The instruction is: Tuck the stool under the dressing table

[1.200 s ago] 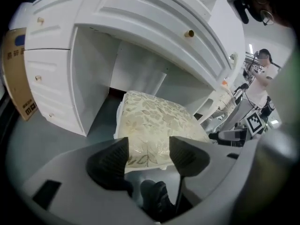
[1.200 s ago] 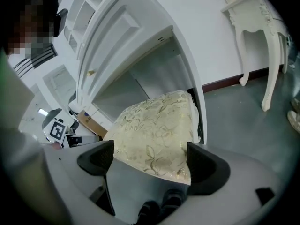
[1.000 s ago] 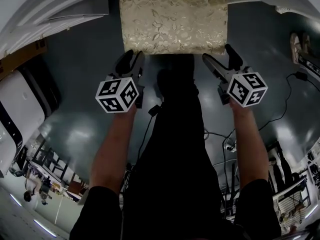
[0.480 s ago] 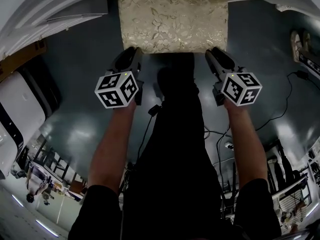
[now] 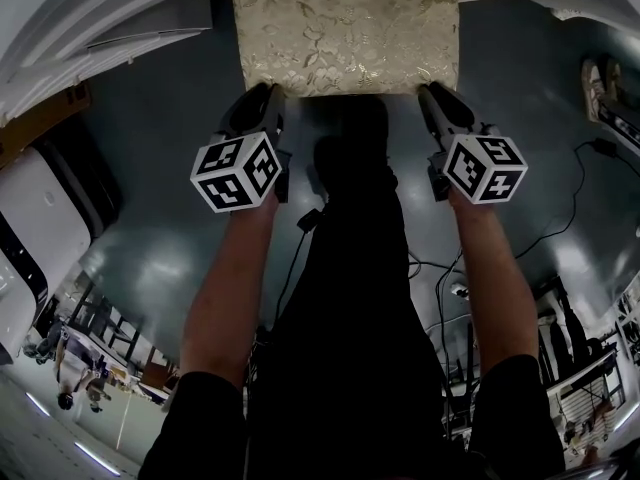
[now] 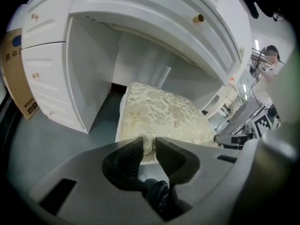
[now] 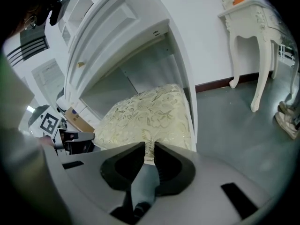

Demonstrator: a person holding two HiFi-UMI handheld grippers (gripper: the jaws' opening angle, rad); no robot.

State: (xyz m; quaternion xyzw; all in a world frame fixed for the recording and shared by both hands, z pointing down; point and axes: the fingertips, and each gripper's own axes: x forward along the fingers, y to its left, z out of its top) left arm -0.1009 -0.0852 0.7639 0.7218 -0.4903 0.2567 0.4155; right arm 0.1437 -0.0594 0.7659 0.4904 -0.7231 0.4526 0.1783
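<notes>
- Under the front arch of the dressing table [image 5: 120, 30], at the far middle of the scene, the stool [image 5: 345, 28] stands partway in. The far part of its seat is beneath the table and the near edge juts out toward the person.
- The seat is a padded cushion in cream-gold floral cloth with a pale rim below it. I judge the top soft and yielding, the frame under it stiff, and the whole stool light enough to slide.
- The left gripper [image 5: 262, 94] is at the near left corner of the seat. Its jaws have just been closing and now pinch the cushion's edge, with only a thin gap between them.
- The right gripper [image 5: 433, 90] is at the near right corner. Its jaws have also just been closing and are pressed onto the seat's edge in the same way.
- A grip on cloth alone may slip or tug the cover, so the hold should reach the firm rim. An even push from both corners should keep the stool square between the table's white side cabinets.
- The grey floor [image 5: 160, 168] looks smooth, so the legs should glide, though they are hidden.
- Further out, a cardboard box [image 6: 18, 74] stands at the left and cables [image 5: 560, 218] lie at the right.
</notes>
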